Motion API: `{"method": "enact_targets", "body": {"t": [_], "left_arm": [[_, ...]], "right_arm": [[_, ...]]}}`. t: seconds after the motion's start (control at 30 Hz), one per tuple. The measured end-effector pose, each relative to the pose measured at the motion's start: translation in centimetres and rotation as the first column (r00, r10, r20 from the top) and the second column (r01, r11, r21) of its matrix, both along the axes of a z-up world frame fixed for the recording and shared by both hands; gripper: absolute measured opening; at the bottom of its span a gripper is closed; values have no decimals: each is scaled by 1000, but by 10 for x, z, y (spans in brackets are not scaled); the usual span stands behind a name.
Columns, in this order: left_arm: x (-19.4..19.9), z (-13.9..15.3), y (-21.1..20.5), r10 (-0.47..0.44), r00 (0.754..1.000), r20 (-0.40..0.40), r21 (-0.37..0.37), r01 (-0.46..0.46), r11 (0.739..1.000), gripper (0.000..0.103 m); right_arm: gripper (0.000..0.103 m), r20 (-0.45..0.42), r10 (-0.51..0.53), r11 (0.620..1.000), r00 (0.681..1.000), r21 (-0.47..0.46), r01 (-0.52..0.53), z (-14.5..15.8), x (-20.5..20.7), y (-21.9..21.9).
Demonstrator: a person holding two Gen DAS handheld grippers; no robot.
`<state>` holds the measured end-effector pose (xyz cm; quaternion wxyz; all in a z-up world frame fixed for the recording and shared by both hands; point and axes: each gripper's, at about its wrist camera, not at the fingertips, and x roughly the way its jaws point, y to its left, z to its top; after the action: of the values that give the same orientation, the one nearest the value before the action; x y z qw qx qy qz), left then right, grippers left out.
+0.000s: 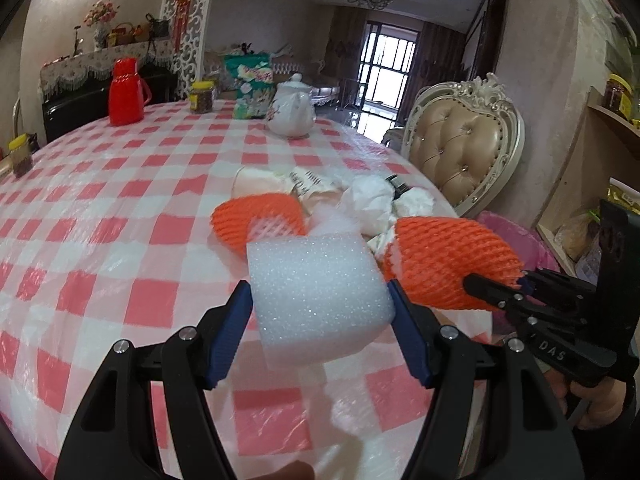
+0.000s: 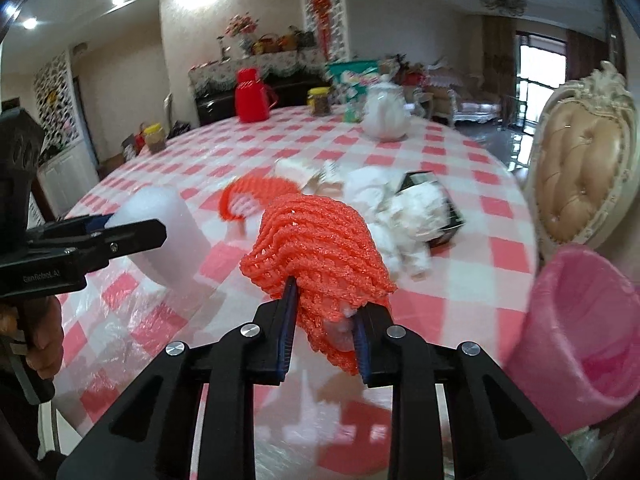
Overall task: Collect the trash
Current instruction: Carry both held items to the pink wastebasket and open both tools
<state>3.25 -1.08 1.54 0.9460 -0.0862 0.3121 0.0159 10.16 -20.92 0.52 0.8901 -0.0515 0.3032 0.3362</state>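
My left gripper (image 1: 318,292) is shut on a white foam block (image 1: 316,276), its blue pads pressing both sides, held above the checked tablecloth (image 1: 120,216). The right wrist view shows that block (image 2: 168,232) and the left gripper (image 2: 132,232) at the left. My right gripper (image 2: 326,300) is shut on an orange foam fruit net (image 2: 320,240), squeezed between its pads; the left wrist view has this net (image 1: 448,256) at the right, in the right gripper (image 1: 496,284). A second orange net (image 1: 256,220) lies on the table beside crumpled white paper (image 1: 372,200). A pink-lined bin (image 2: 580,320) stands off the table's right edge.
At the far side of the table stand a white teapot (image 1: 292,112), a red thermos (image 1: 126,92) and a yellow-lidded jar (image 1: 202,98). A padded cream chair (image 1: 464,148) sits behind the bin. A black wrapper (image 2: 440,220) lies among the paper. A person's hand (image 2: 40,344) grips the left handle.
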Motion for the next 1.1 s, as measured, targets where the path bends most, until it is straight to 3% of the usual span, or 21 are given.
{"method": "enact_targets", "body": {"t": [0.13,0.33,0.67,1.1], "left_arm": [[10,11,-19,-44,999,25,13,44,999,66],[39,26,-54,-128,990,59,16,127,992,66],[102,46,-133,-304,948,89,-2,305,952,66],[173,38,-227,-447,893,53,-67,449,891,66]], "right_arm": [[26,13,-97,995,995,17,97,11,7,-28],[26,16,-266,964,964,30,266,16,24,-84],[26,18,-505,863,863,28,505,13,52,-182],[26,-17,-613,790,790,4,613,-10,77,-232]]}}
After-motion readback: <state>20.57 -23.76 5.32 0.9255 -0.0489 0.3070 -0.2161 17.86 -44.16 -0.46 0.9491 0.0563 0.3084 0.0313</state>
